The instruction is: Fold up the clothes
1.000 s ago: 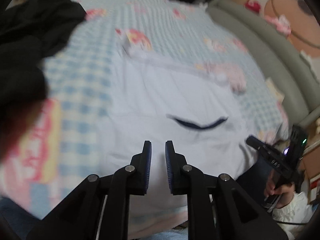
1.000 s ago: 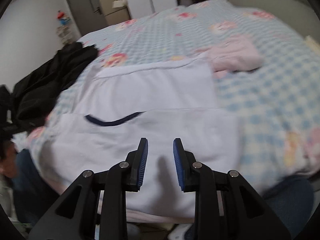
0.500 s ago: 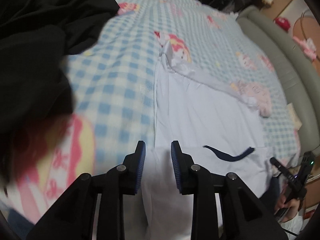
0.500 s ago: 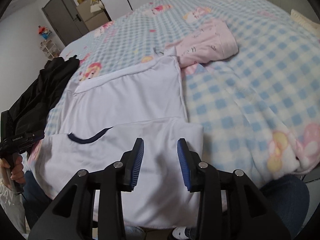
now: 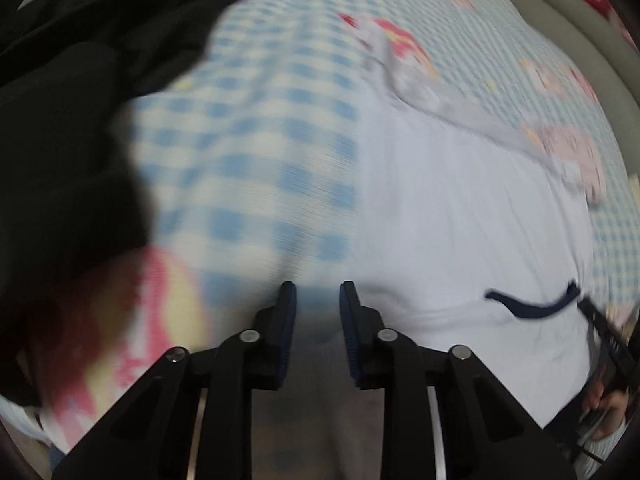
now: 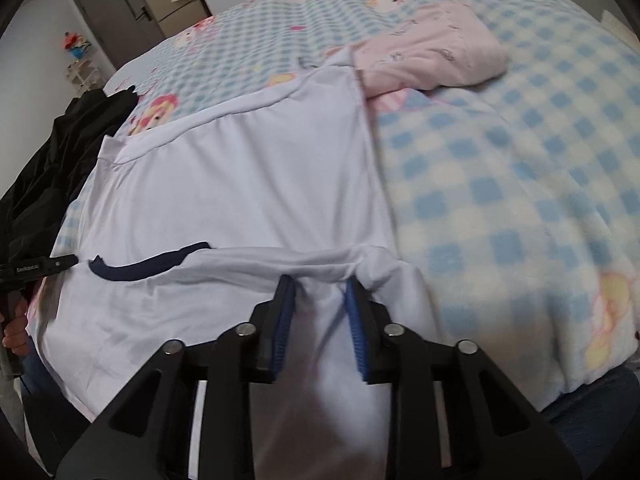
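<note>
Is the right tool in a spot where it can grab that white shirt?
Probably yes. The right tool sits open right over the white shirt, bunched cloth between its fingers, nothing blocking. The pink garment lies farther off.

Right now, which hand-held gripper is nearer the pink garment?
Right. The right hand-held gripper sits at the white shirt's right-side fold, on the same side as the pink garment. The left hand-held gripper is at the shirt's opposite edge, farther away.
</note>
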`<state>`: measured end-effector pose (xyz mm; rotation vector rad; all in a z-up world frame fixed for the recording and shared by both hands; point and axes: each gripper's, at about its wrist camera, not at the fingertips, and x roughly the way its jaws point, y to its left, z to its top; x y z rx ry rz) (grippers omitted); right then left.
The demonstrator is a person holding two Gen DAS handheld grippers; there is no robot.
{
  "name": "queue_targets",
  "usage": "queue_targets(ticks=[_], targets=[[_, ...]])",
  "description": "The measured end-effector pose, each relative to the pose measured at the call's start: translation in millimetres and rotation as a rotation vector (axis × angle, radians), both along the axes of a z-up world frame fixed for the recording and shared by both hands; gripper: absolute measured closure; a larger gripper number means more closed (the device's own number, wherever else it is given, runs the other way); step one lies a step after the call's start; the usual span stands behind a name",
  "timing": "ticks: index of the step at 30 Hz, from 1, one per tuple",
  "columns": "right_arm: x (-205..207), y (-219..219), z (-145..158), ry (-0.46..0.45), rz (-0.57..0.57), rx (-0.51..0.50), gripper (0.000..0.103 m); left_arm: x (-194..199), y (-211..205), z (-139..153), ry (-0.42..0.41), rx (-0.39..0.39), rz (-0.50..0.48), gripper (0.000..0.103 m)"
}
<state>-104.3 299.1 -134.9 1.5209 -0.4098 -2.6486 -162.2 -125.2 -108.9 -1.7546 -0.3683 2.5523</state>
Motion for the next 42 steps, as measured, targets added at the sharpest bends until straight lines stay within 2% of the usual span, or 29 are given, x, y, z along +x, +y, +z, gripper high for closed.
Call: queue_targets(ticks=[3, 6, 9, 10, 11, 12, 13, 14, 16, 17, 18, 19, 20, 24, 27, 30, 34, 36, 38, 42], targets=[[0.9, 5.3, 16.5, 0.033, -0.009, -0.049, 0.077, 8.6, -1.0, 15.0, 0.063, 0.045, 0.004, 0.082], [2.0, 10.5, 39.7, 0.098, -0.018, -0.050, 0.073, 18.3, 14.1, 28.5, 0.142, 0.101, -0.072, 0.080], [2.7, 10.1, 41.5, 0.084, -0.006, -0.037, 0.072, 23.3, 32.9, 25.4, 0.161, 0.122, -0.154, 0.076], [3.3, 8.6, 34.2, 0.058, -0.005, -0.033, 0.072, 20.7, 35.1, 19.0, 0.136, 0.090, -0.157, 0.076], [4.0, 7.0, 26.9, 0.032, -0.004, -0.029, 0.072, 16.8, 36.0, 11.0, 0.102, 0.046, -0.152, 0.076], [4.7, 5.5, 19.6, 0.005, -0.003, -0.024, 0.072, 21.4, 29.0, 15.0, 0.114, 0.062, -0.123, 0.077], [6.1, 4.4, 13.9, -0.016, -0.003, -0.021, 0.075, 28.5, 19.5, 22.6, 0.139, 0.097, -0.087, 0.079], [12.4, 6.6, 19.1, -0.007, -0.011, -0.025, 0.083, 35.6, 10.1, 30.2, 0.164, 0.131, -0.051, 0.078], [25.0, 11.1, 29.3, 0.011, -0.027, -0.034, 0.083, 54.9, -3.5, 47.8, 0.226, 0.208, 0.002, 0.071], [31.2, 13.3, 34.5, 0.020, -0.035, -0.038, 0.078, 63.4, -1.9, 53.5, 0.244, 0.230, -0.008, 0.069], [37.5, 15.5, 39.6, 0.029, -0.042, -0.042, 0.070, 70.1, 5.7, 55.6, 0.241, 0.233, -0.044, 0.068], [43.8, 17.7, 44.7, 0.039, -0.050, -0.046, 0.067, 75.6, 16.4, 54.1, 0.230, 0.216, -0.083, 0.068], [50.1, 19.9, 49.9, 0.048, -0.058, -0.051, 0.066, 80.9, 27.6, 51.7, 0.217, 0.194, -0.120, 0.068], [63.9, -1.5, 51.0, 0.057, -0.010, -0.063, 0.066, 96.8, 58.5, 27.9, 0.161, 0.250, -0.190, 0.068], [74.4, -24.7, 43.3, 0.057, 0.049, -0.072, 0.066, 104.4, 68.5, 8.5, 0.104, 0.200, -0.186, 0.068], [68.9, -35.4, 28.7, 0.026, 0.066, -0.034, 0.071, 106.1, 47.9, 0.9, 0.067, 0.211, -0.100, 0.067], [73.0, -23.6, 26.0, 0.015, 0.015, -0.010, 0.071, 119.4, 16.6, 12.7, 0.104, 0.206, 0.000, 0.068], [79.5, -13.7, 32.3, 0.021, -0.019, -0.021, 0.069, 130.7, 7.0, 17.1, 0.114, 0.268, 0.015, 0.067], [89.5, -6.9, 39.7, 0.031, -0.023, -0.073, 0.068, 143.2, 5.8, 17.5, 0.108, 0.343, 0.003, 0.067], [104.5, -15.2, 43.2, 0.022, 0.013, -0.090, 0.068, 158.0, 27.0, 14.8, 0.080, 0.378, -0.095, 0.066]])
